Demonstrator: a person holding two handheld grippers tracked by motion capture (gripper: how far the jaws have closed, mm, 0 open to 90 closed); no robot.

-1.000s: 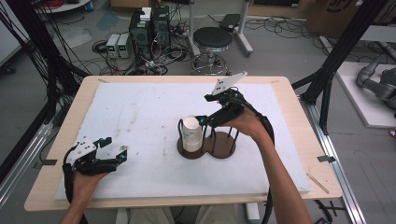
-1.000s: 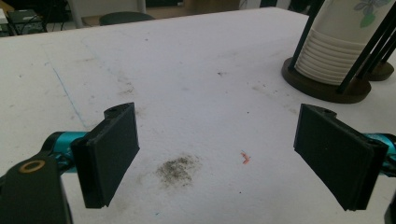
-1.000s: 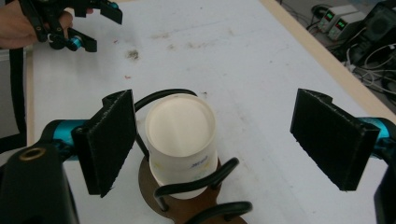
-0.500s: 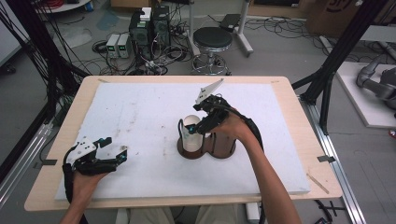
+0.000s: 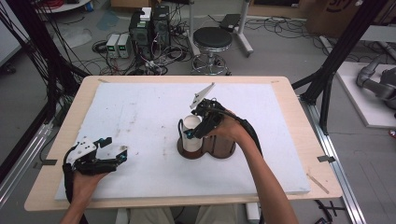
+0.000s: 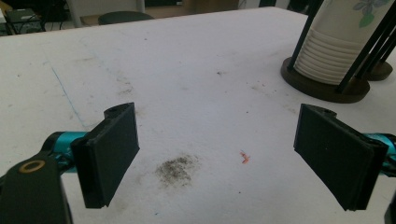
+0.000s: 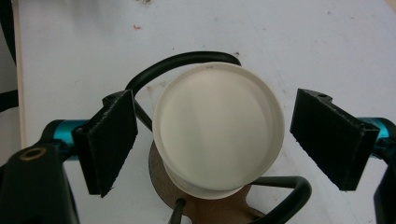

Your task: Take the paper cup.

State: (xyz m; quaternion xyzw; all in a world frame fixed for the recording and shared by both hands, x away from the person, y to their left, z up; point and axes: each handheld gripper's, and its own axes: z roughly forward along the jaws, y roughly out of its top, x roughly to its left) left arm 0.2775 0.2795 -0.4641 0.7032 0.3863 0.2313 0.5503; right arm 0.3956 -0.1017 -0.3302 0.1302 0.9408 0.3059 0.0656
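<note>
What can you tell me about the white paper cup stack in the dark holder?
The stack of white paper cups stands upside down, flat bases up, nested rims ridged near the bottom, with a floral print on its side. It sits on the round dark wooden base between black rods. The right gripper straddles its top, jaws open, not touching.

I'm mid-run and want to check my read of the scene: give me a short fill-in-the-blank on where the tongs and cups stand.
1. The right tongs hang above the stack of paper cups with their jaws ____.
2. The stack of paper cups sits upside down in a dark ____.
3. The left tongs are open with ____ between the jaws.

Missing words: open; holder; nothing
</note>
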